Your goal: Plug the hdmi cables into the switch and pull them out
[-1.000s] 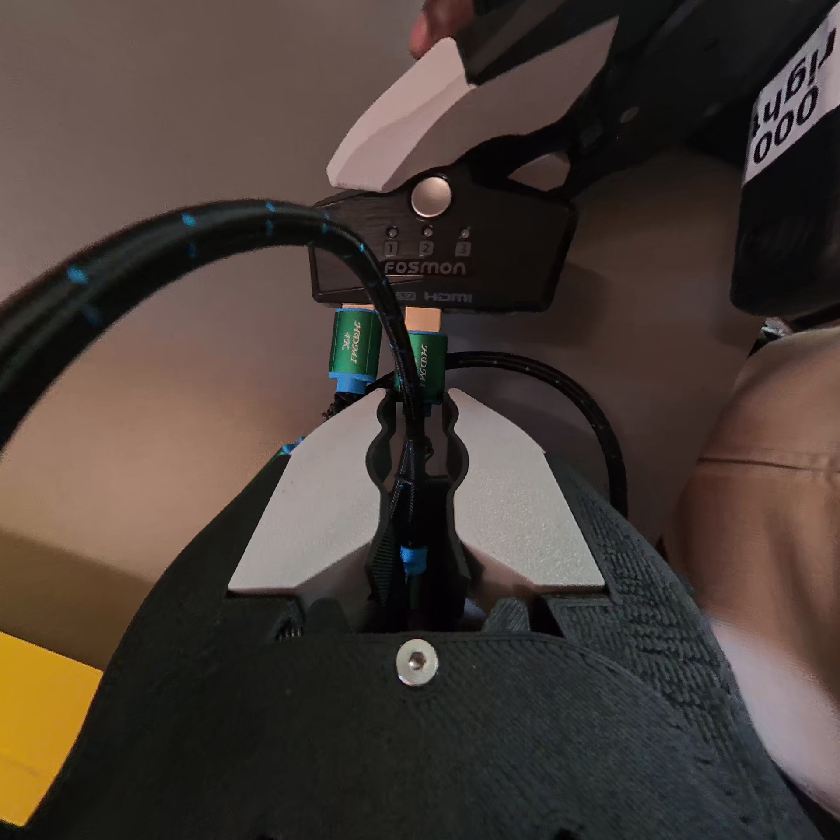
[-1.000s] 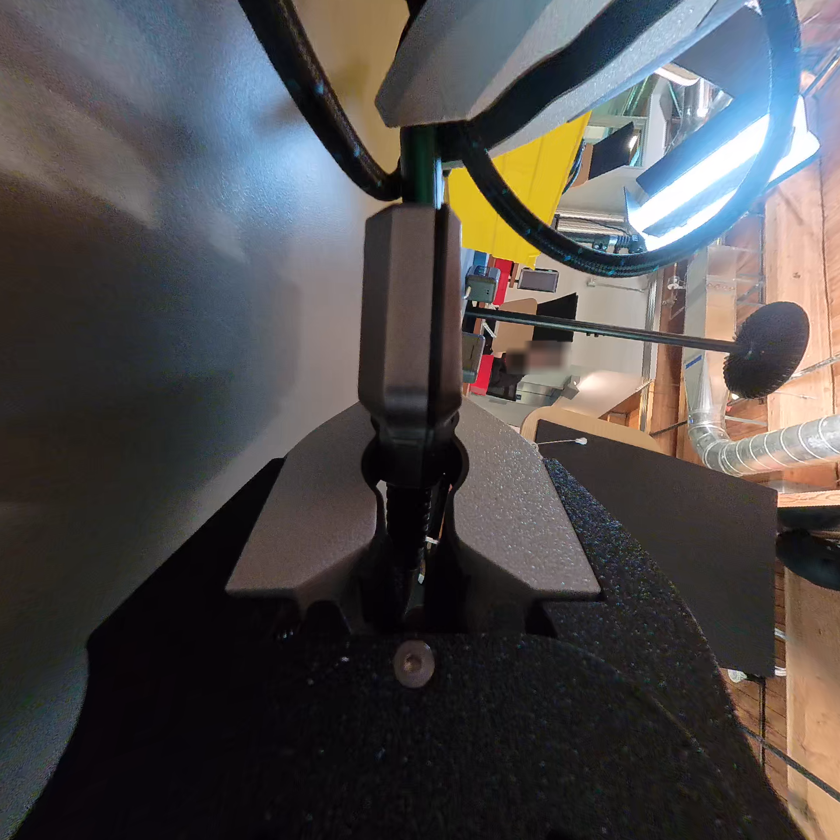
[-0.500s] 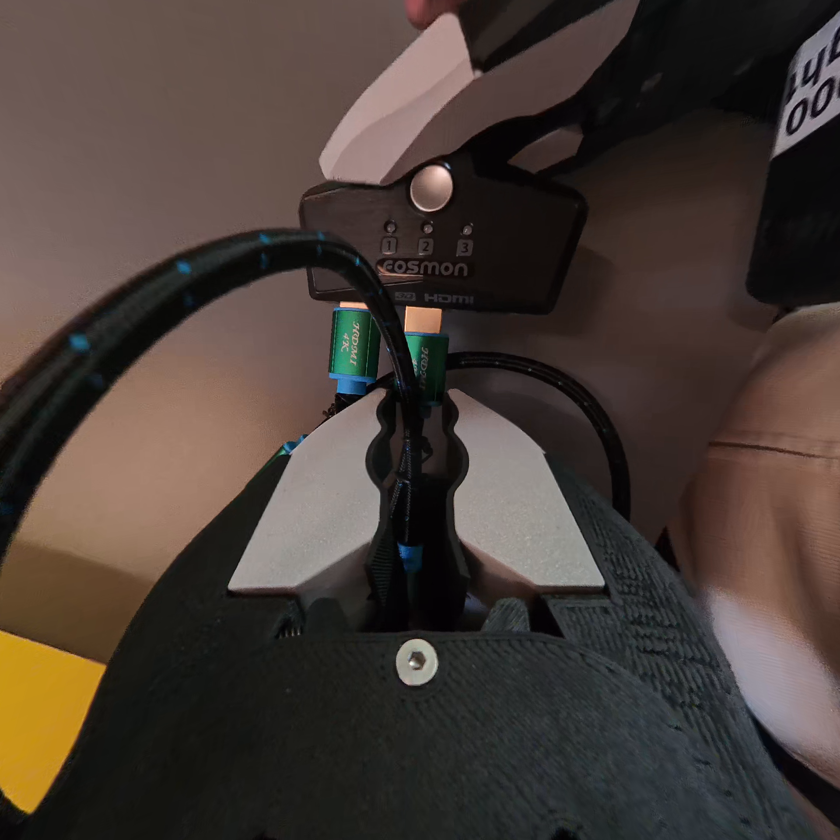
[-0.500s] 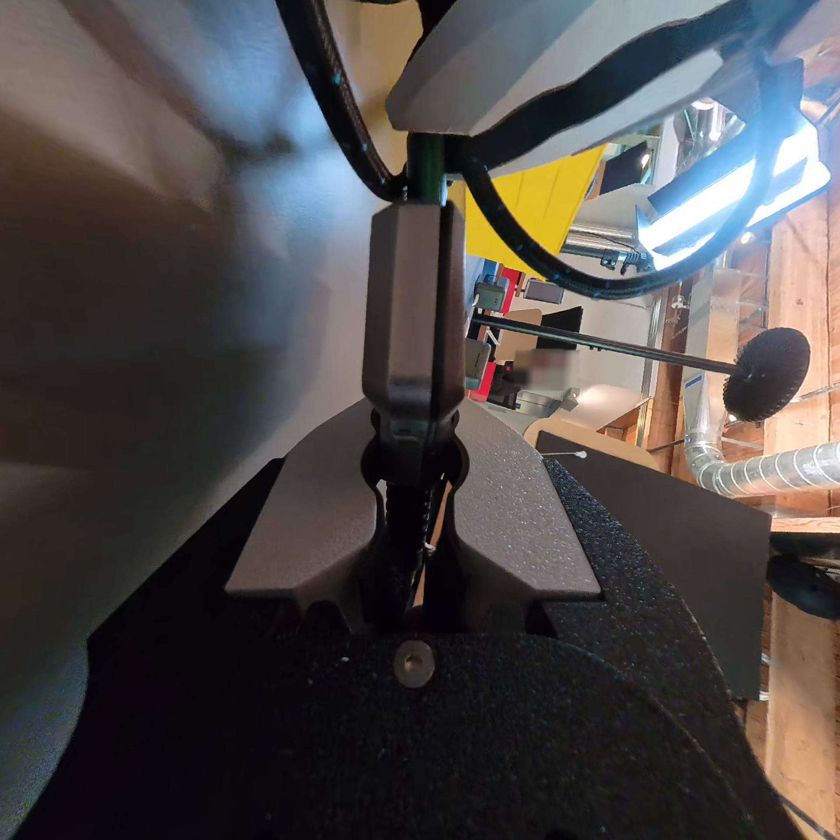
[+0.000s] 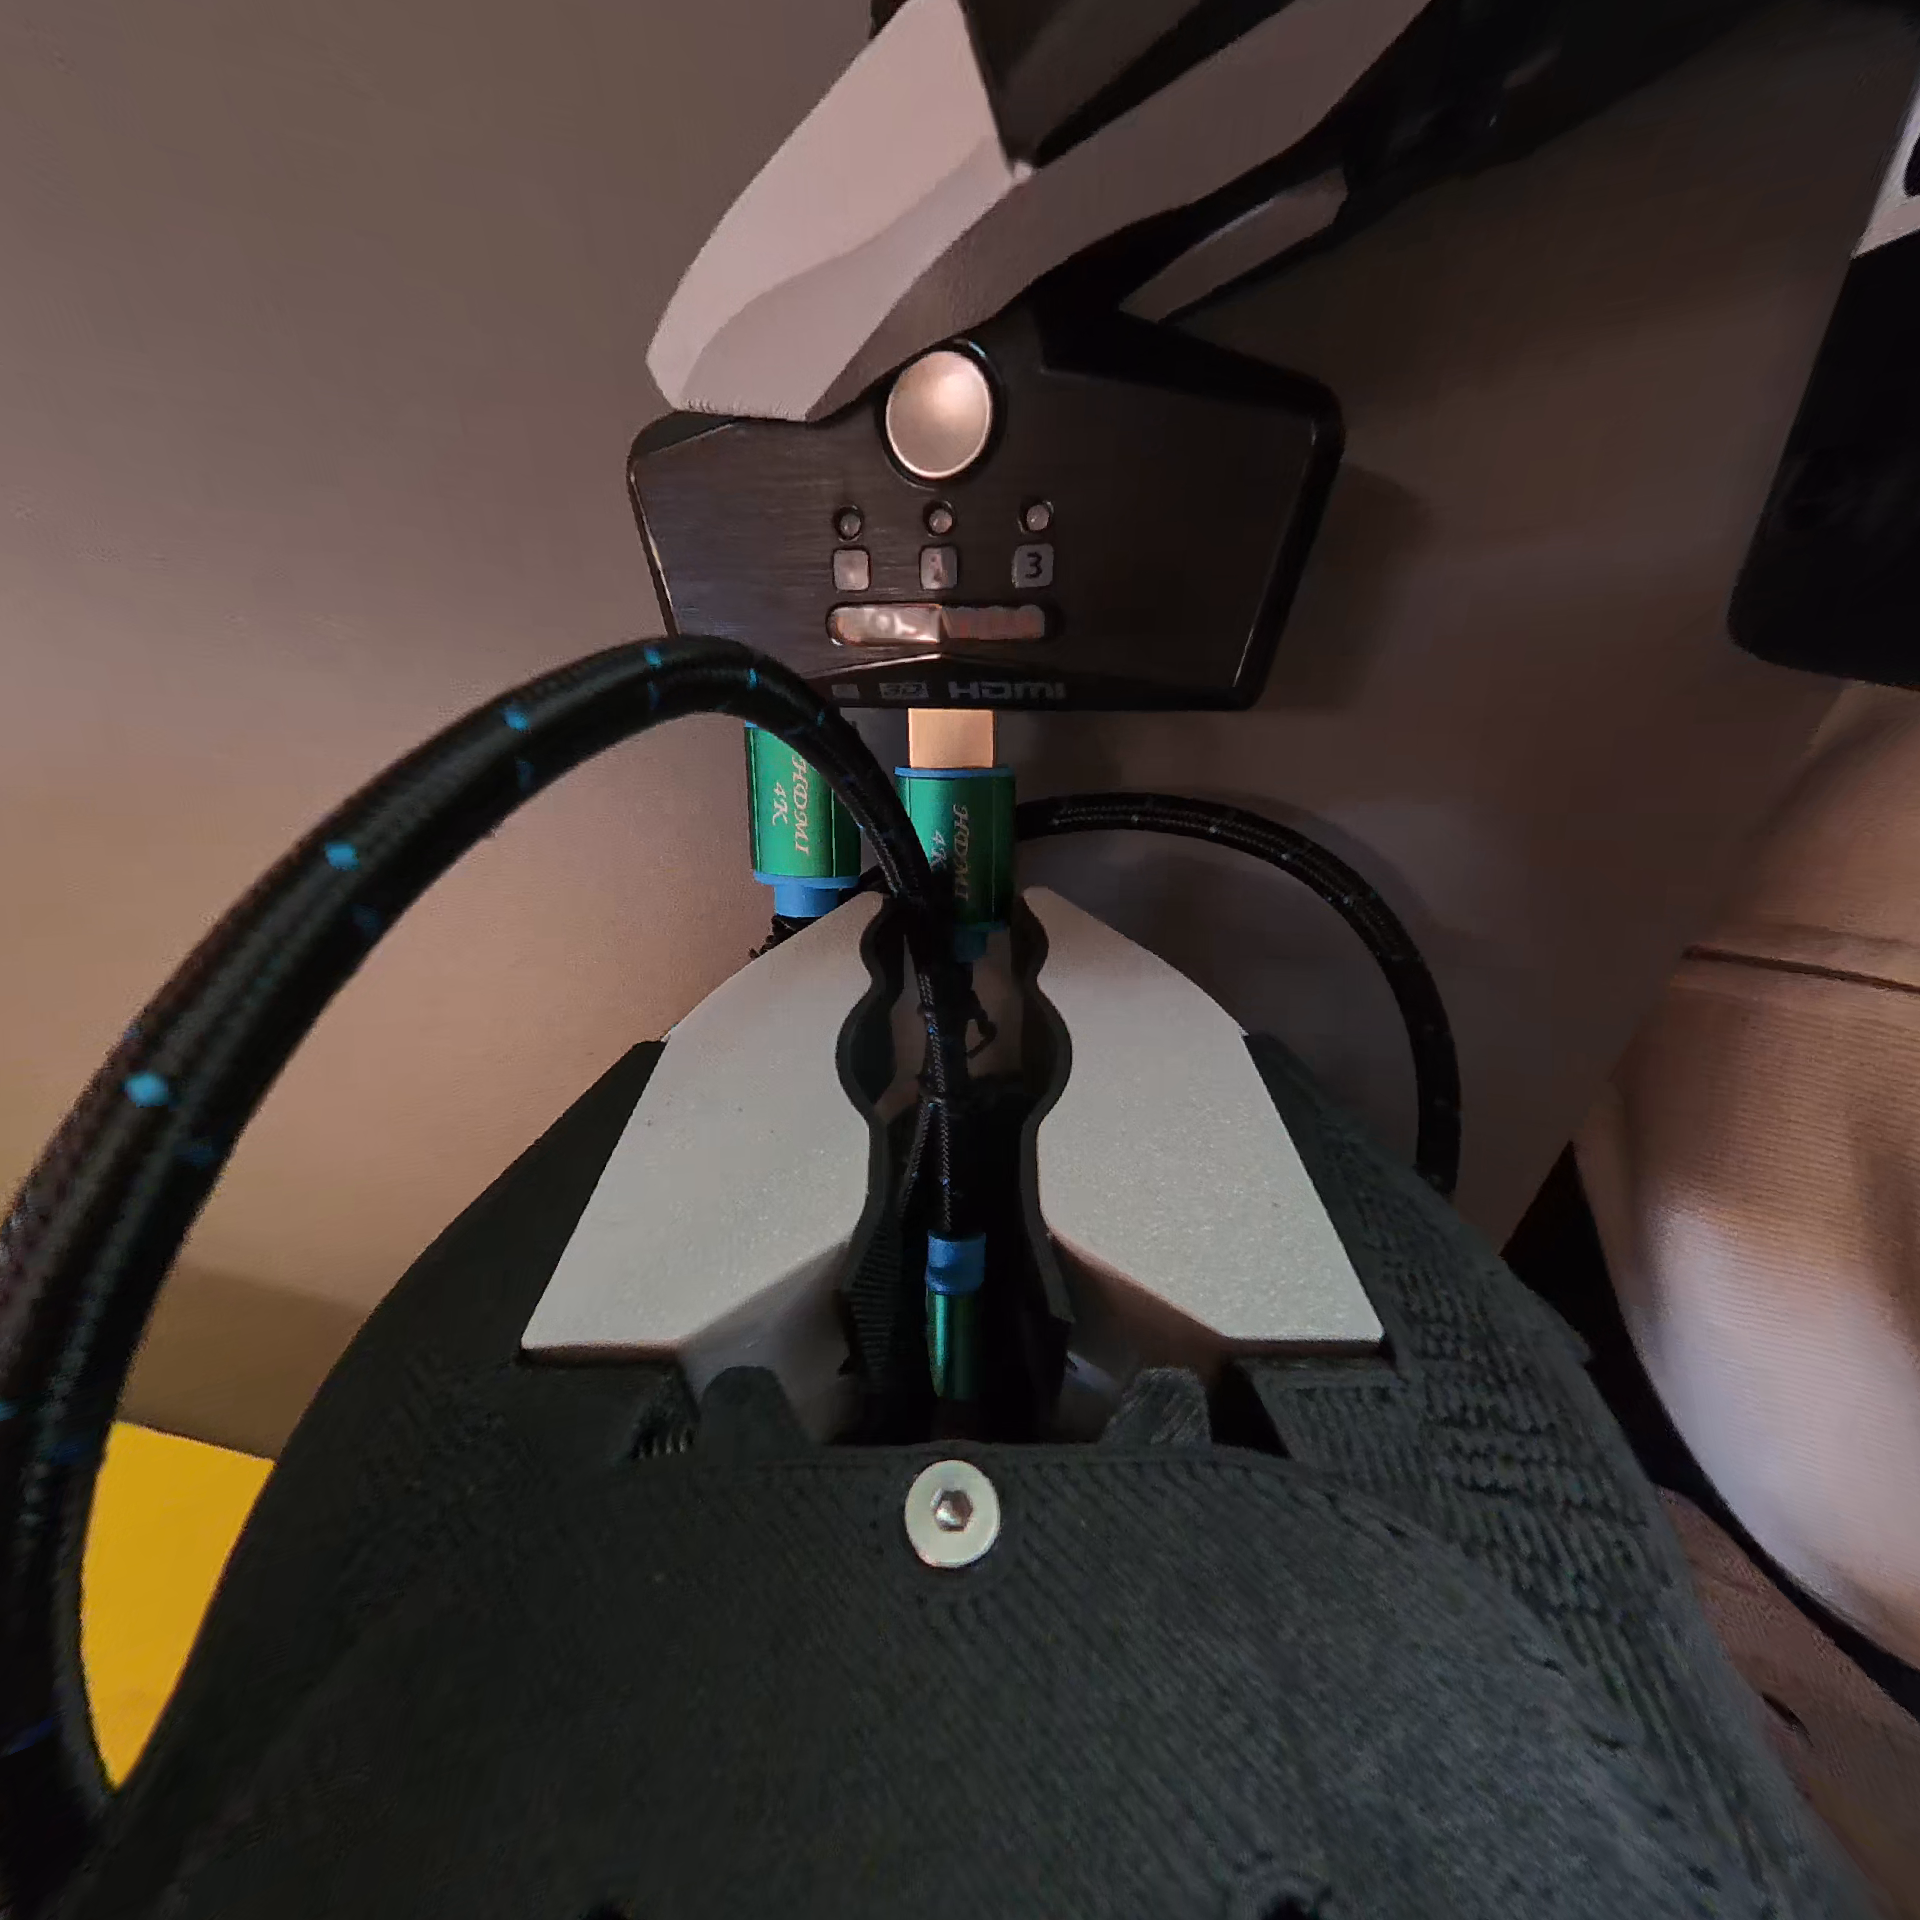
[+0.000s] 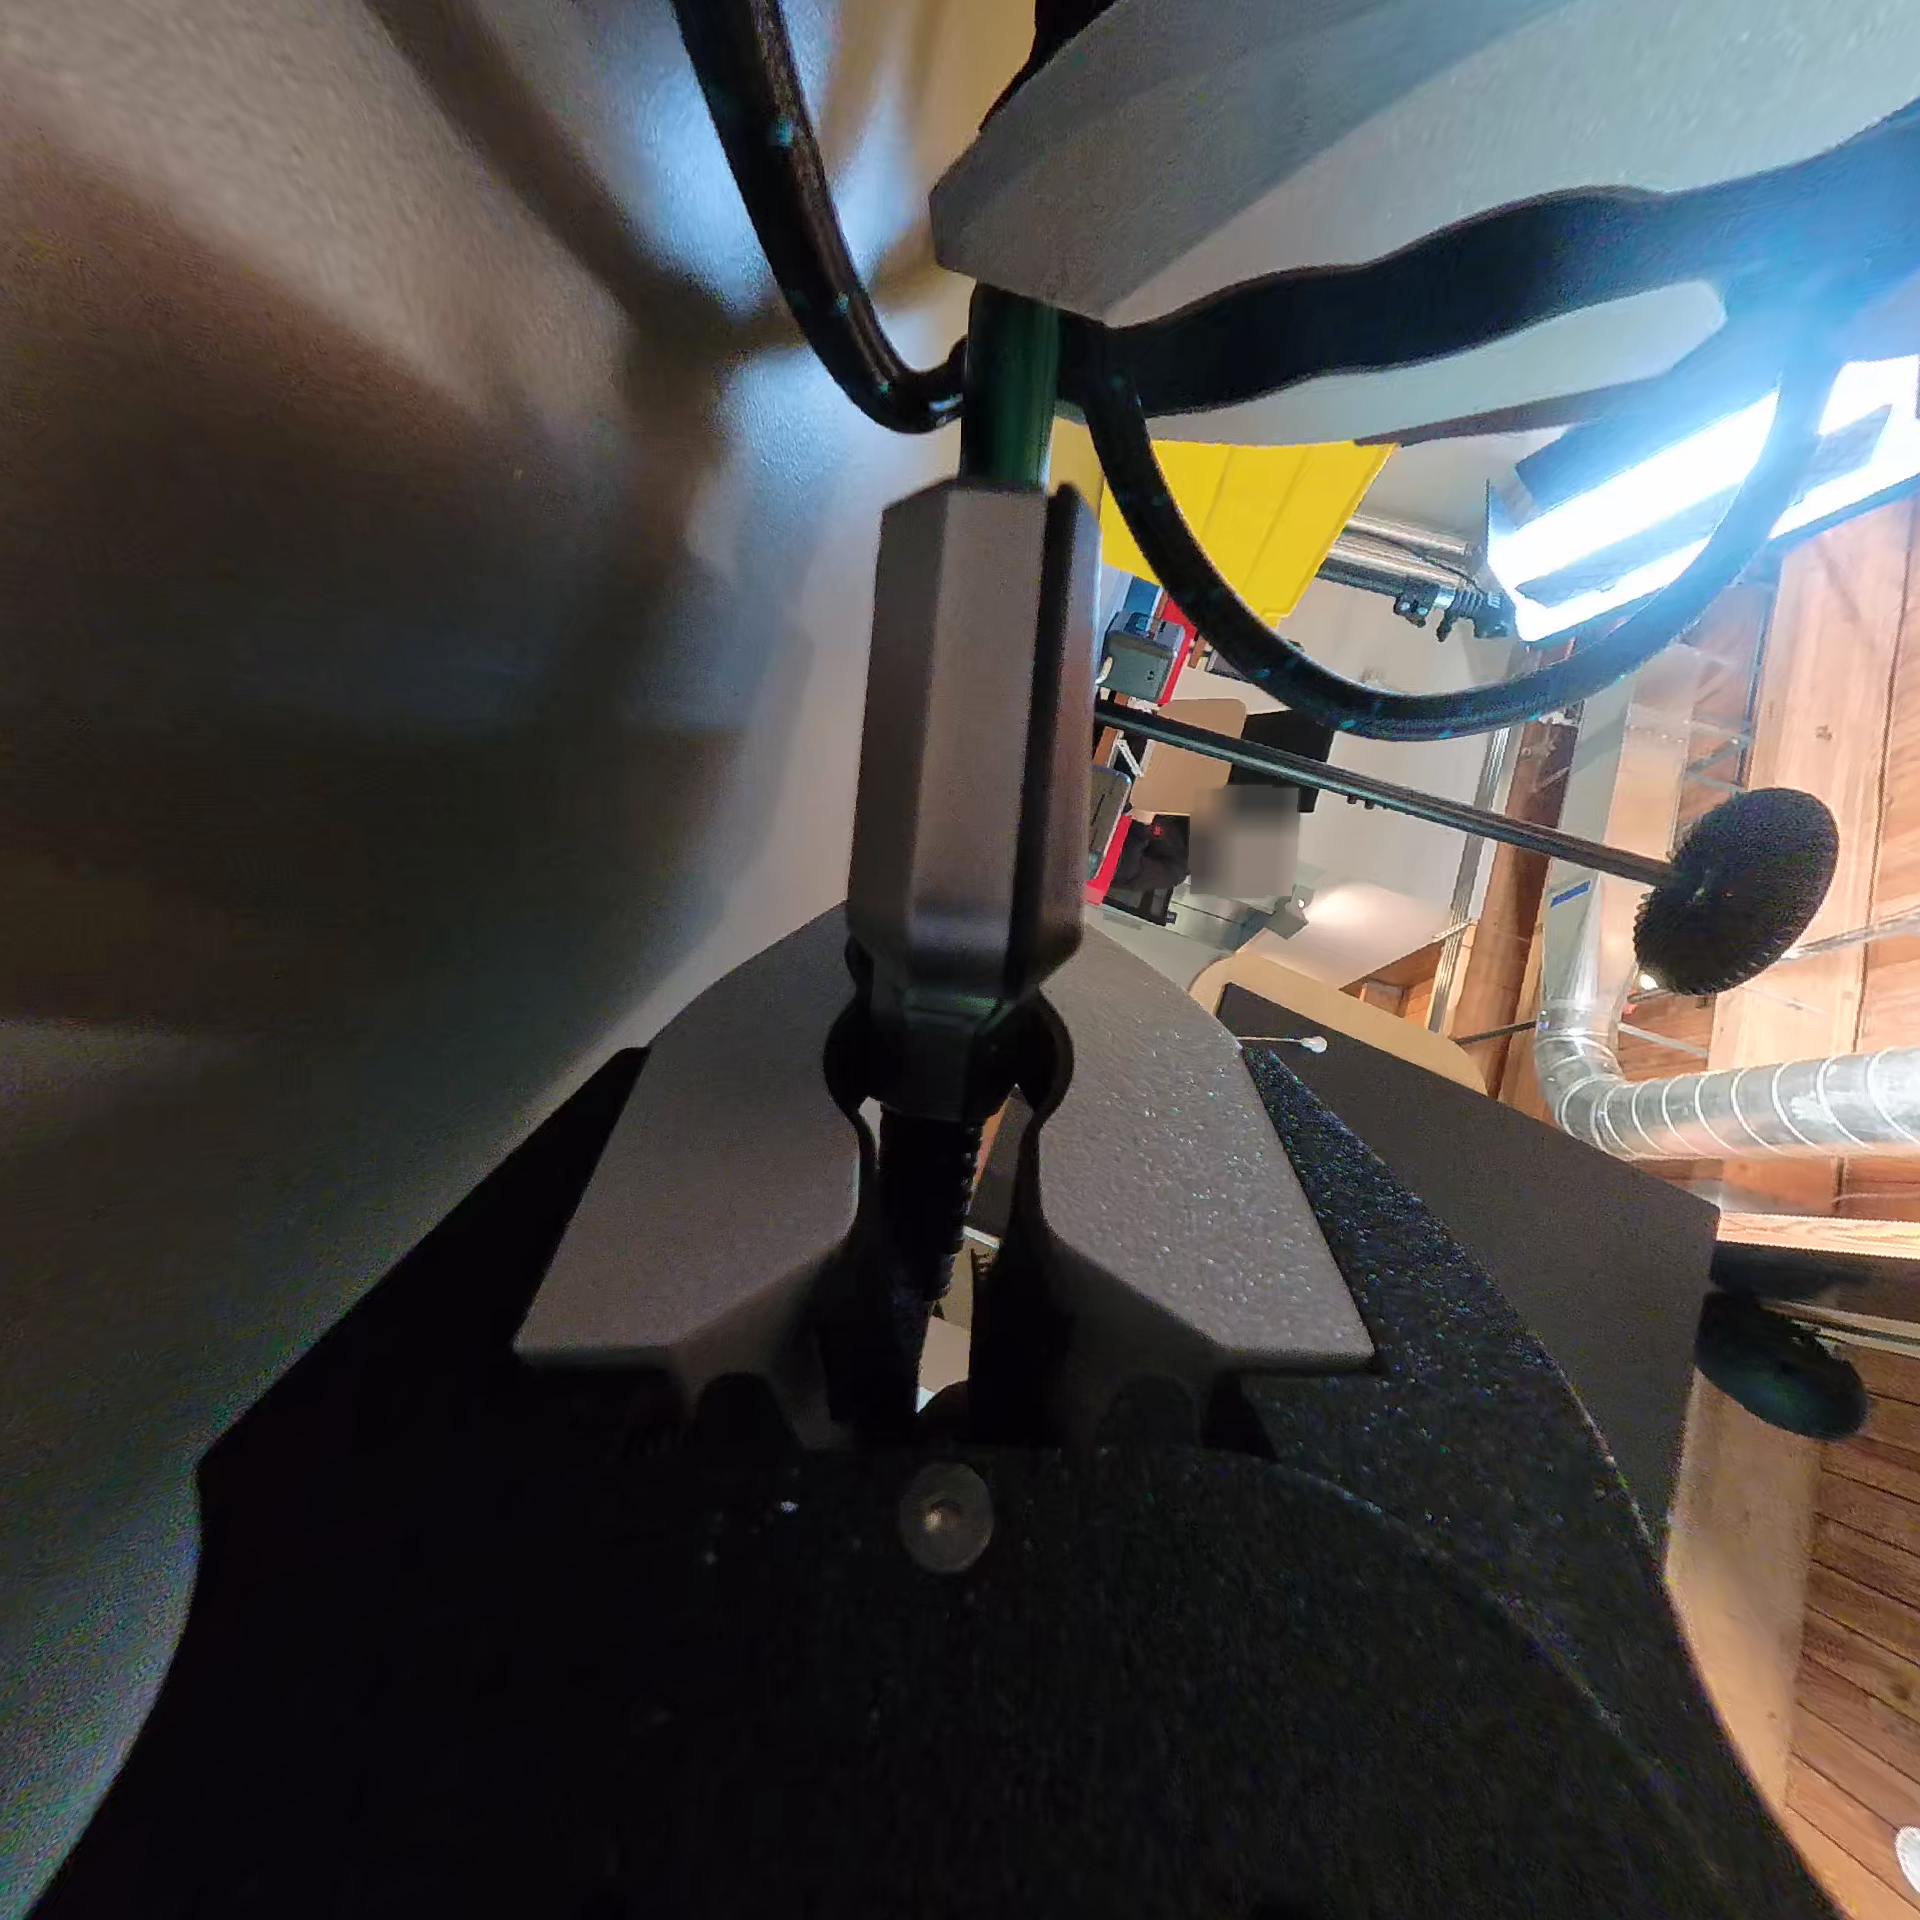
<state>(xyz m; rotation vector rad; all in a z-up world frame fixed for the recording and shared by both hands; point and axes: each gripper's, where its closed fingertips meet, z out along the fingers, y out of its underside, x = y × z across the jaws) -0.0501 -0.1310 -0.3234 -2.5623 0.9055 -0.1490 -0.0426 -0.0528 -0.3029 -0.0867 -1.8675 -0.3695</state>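
Observation:
In the left wrist view the black HDMI switch (image 5: 1091, 540) hangs in the air, ports facing me. My right gripper's grey finger (image 5: 831, 260) clamps its top. One green HDMI plug (image 5: 795, 816) sits in the left port. My left gripper (image 5: 951, 920) is shut on a second green plug (image 5: 951, 842), whose gold tip (image 5: 951, 740) shows below the middle port. Braided black cable (image 5: 312, 883) loops left. In the right wrist view my right gripper (image 6: 961, 1003) is shut on the switch (image 6: 966, 727), seen edge-on, with the green plug (image 6: 1008, 384) beyond it.
A further green plug end (image 5: 948, 1320) shows deep between my left fingers. A person's beige clothing (image 5: 1787, 1195) is close on the right. A yellow surface (image 5: 156, 1507) lies lower left. The right wrist view shows a wall (image 6: 364, 727), a silver duct (image 6: 1714, 1101) and a bright lamp (image 6: 1662, 488).
The switch has come closer and looks larger in the left wrist view. The braided cable loop has sunk lower across it. Both grippers keep their holds.

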